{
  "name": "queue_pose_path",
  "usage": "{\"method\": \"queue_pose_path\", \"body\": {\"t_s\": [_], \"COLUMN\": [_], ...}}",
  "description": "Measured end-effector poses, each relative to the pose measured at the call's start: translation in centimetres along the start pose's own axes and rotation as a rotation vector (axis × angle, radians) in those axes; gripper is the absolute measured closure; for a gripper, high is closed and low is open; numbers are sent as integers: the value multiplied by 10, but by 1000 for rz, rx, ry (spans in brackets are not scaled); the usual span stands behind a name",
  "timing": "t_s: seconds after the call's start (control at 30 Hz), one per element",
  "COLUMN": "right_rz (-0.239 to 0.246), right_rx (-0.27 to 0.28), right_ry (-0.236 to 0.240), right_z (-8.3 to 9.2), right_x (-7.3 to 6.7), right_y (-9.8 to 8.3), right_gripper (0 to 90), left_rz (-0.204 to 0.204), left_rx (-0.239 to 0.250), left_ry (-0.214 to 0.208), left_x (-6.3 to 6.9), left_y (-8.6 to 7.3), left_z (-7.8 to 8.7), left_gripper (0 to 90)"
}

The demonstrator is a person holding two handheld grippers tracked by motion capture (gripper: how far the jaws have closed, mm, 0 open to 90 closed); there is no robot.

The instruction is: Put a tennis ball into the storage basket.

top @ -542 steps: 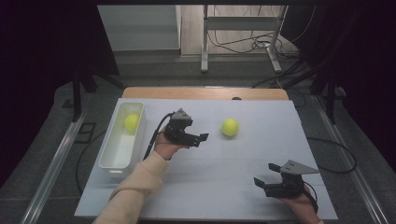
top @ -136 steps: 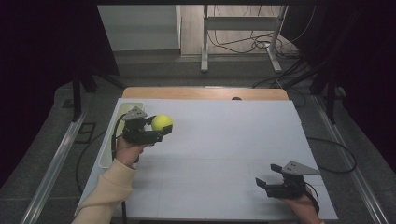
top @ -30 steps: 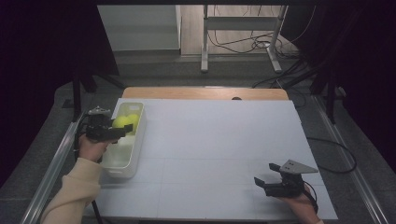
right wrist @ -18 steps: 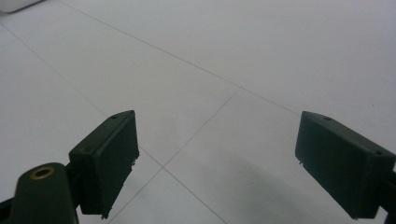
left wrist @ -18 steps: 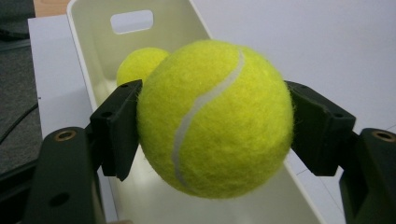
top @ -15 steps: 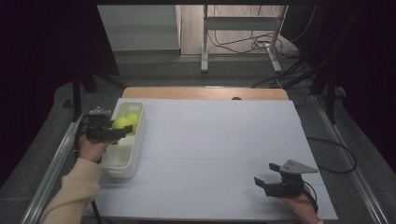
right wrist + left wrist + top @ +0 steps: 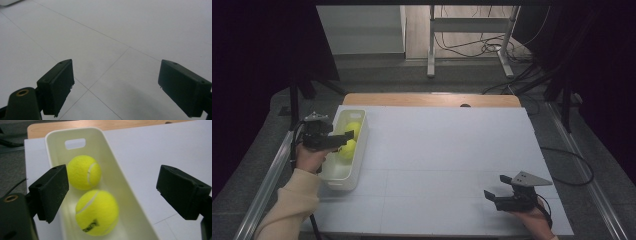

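We find the left gripper (image 7: pixel 343 139) poised over the white bin (image 7: pixel 360 145) at the left edge of the table (image 7: pixel 452 150), its jaws standing wide apart and gripping nothing. The jaws have just been opening, and the nearer tennis ball (image 7: pixel 97 212) now lies free on the bin floor between and below them, clear of both pads. A second tennis ball (image 7: pixel 84 172) rests just beyond it, toward the end of the bin with the handle slot; in the left gripper view the two appear to touch or nearly so.

The relation that governs the next move: the released ball lies straight ahead of and below the jaws, inside the bin walls, and the bin's long axis runs away from the person, roughly in line with the way the gripper looks. We judge that withdrawal calls for a lift clear of the bin's rim.

The left forearm, in a pale sleeve, reaches in from the lower left, with the hand holding the gripper near level, its jaws pointing across the bin.

The right gripper (image 7: pixel 492 197) rests at the near right of the table, well apart from the bin, jaws open and empty over bare surface (image 7: pixel 105 45). The left hand is plainly the nearer.

We judge both balls binned.
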State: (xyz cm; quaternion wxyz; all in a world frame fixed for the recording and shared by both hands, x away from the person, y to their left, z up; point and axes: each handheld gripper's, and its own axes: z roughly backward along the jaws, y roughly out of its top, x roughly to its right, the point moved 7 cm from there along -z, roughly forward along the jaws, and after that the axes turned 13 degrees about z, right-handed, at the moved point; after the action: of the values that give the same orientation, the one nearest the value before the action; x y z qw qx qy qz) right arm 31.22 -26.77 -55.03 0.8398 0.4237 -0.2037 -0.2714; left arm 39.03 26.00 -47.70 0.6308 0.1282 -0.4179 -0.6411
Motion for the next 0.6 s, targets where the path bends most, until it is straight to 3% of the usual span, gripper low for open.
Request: {"method": "queue_pose_path", "body": {"t_s": [0.4, 0.6], "right_rz": [0, 1], "right_rx": [6, 3], "right_ry": [5, 2], "right_z": [0, 0], "right_x": [-1, 0], "right_y": [0, 0], "right_gripper": [134, 134], "left_rz": [-27, -53], "left_rx": [78, 93], "left_ry": [-74, -100], "left_x": [18, 27], "left_y": [3, 1], "left_z": [12, 17], "left_gripper": [115, 116]}}
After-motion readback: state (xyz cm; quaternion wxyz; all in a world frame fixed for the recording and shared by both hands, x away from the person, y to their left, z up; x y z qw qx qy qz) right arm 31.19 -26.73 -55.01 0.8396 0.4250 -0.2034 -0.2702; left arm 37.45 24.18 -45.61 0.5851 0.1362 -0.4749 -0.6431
